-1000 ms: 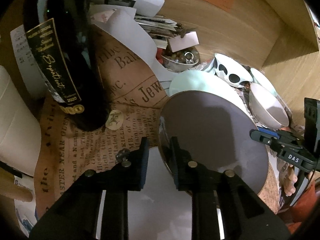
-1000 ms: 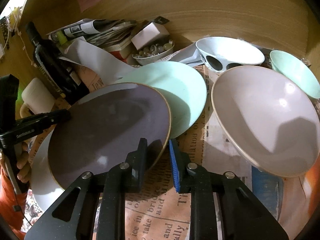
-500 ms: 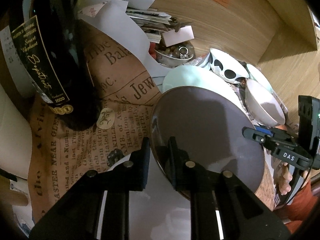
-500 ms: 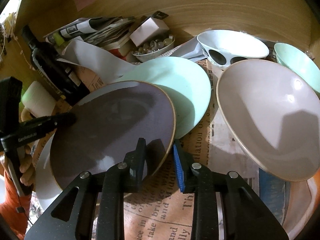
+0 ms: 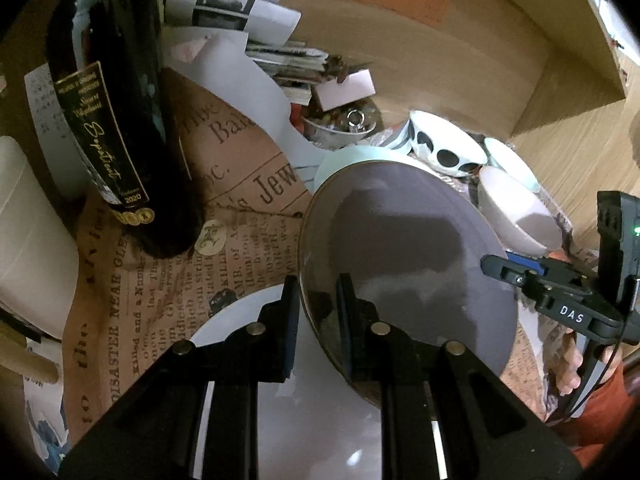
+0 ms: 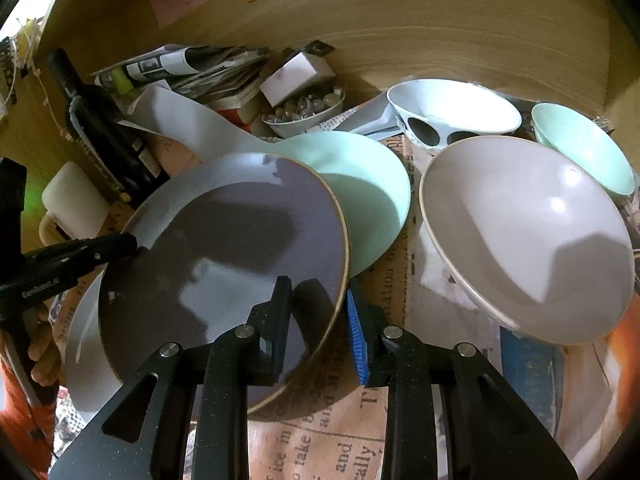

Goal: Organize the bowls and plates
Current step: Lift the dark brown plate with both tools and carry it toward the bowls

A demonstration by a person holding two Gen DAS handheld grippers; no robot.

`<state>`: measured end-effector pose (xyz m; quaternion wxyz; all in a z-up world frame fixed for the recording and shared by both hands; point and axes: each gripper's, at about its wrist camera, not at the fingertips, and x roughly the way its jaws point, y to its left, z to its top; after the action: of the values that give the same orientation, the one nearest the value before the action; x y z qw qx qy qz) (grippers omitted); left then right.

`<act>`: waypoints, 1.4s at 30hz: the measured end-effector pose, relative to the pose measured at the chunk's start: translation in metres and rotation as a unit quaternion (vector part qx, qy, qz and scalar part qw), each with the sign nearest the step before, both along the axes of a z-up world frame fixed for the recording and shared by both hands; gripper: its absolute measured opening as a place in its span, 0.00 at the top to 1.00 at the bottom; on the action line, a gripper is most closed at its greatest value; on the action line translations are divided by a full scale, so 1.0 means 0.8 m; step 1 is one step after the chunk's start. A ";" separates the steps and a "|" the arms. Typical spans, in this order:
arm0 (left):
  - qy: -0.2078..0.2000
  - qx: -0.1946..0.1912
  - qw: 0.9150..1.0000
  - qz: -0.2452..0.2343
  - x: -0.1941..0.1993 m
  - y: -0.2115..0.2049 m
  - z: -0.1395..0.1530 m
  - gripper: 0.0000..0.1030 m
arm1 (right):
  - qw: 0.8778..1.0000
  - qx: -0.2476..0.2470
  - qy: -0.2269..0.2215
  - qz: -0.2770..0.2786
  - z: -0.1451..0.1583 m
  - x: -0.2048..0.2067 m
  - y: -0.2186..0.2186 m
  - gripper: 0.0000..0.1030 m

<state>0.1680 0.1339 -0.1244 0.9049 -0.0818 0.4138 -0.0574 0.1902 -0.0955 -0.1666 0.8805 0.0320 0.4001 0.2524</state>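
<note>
Early stage — both the left gripper (image 5: 318,316) and right gripper (image 6: 318,316) pinch the grey plate's (image 6: 240,248) rim mid-frame, raised over white plate (image 5: 304,420); mint plate (image 6: 368,192) and bowls right of frame unsorted.

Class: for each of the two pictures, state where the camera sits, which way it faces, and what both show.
Left wrist: sits on the left hand-held gripper, facing rightward over the round grey plate; the right hand-held gripper shows.
Right wrist: sits on the right hand-held gripper, facing leftward over the same plate; the left hand-held gripper shows.
Shared: grey plate, black-spotted white bowl.
</note>
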 end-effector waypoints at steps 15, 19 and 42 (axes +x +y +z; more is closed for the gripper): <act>-0.030 0.001 1.000 -0.001 -0.037 -0.030 0.018 0.83 | 1.000 0.017 -0.019 -0.011 0.018 -0.039 -0.022 0.75; -0.033 -0.001 0.999 -0.004 -0.048 -0.040 0.020 0.83 | 0.999 0.019 -0.022 -0.016 0.018 -0.050 -0.030 0.75; -0.019 -0.020 0.998 -0.056 -0.078 -0.114 0.003 0.83 | 0.997 0.025 -0.023 -0.072 0.006 -0.117 -0.104 0.75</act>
<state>0.1054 0.0429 -0.1221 0.9062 -0.0757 0.3989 -0.1177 0.0967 -0.1784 -0.1616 0.9041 0.0772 0.3701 0.1990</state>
